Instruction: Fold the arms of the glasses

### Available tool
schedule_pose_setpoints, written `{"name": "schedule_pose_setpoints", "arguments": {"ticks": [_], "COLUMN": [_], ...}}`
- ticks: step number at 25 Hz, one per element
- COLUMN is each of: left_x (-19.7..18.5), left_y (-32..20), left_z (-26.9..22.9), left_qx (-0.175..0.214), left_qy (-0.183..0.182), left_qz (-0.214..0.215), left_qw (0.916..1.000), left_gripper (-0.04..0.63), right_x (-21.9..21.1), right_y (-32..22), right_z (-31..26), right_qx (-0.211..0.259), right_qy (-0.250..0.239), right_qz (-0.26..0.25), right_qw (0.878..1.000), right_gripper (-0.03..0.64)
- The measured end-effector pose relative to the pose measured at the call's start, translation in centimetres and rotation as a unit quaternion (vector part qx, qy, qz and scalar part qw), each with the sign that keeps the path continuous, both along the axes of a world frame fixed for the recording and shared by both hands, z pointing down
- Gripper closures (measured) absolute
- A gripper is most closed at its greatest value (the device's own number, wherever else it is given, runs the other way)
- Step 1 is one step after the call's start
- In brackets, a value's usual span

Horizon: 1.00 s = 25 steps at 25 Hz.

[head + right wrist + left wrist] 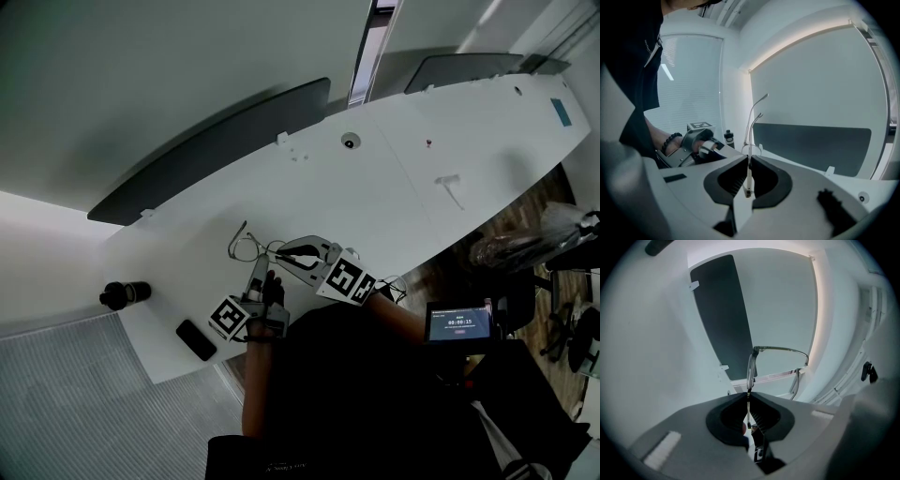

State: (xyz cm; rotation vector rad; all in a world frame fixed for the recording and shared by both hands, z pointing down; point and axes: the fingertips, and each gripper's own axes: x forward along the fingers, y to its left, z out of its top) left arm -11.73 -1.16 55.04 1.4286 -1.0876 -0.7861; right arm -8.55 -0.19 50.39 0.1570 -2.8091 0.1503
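Nearest, the person's dark-clothed torso [375,403] fills 6 o'clock of the head view, with both forearms reaching toward 11 o'clock over the near edge of the long white desk [450,141]. Left tool [257,266] and right tool [281,255] meet there, tips close together, on the thin wire-framed glasses [240,246]. The glasses stick out at 11 o'clock from both tools and seem held just off the desk.

Left tool is clenched on what looks like the frame front. In its own view a lens rim stands edge-on at 12 o'clock from the pinched jaws, and one slim arm sweeps away toward 3 o'clock, not yet folded.

Right tool is clenched on a thin arm. In its view two curved tips rise at 12 o'clock, and the left tool sits at 9 o'clock.

The right tool looks like the working one: it would have to swing its arm about the hinge, toward the front that the left tool steadies.
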Motion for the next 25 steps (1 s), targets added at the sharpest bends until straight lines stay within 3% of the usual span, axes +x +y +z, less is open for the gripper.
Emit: {"name": "schedule_pose_setpoints", "arguments": {"ticks": [10,18,22,25], "left_x": [-1.0,-0.7,-0.6,-0.8], "left_y": [0.1,-0.1,-0.2,-0.1], "left_z": [0.3,0.1,0.2,0.5], "left_qx": [-0.001,0.003,-0.002,-0.013], "left_qy": [-0.001,0.008,-0.020,-0.050], "left_qz": [-0.022,-0.015,-0.006,-0.009], "left_qw": [0.9998,0.9999,0.9998,0.9986], "left_gripper": [0.572,0.572,0.572,0.572], "right_x": [1.3,1.9,1.9,1.6], "right_y": [-0.9,-0.9,-1.2,-1.1], "right_z": [0.0,0.6,0.8,0.7], "right_qx": [-0.025,-0.037,-0.063,-0.035], "right_qy": [-0.015,-0.015,-0.020,-0.001], "right_qz": [0.020,0.024,0.034,0.039], "right_qw": [0.999,0.999,0.997,0.999], "right_gripper": [0.588,0.588,0.586,0.586]}}
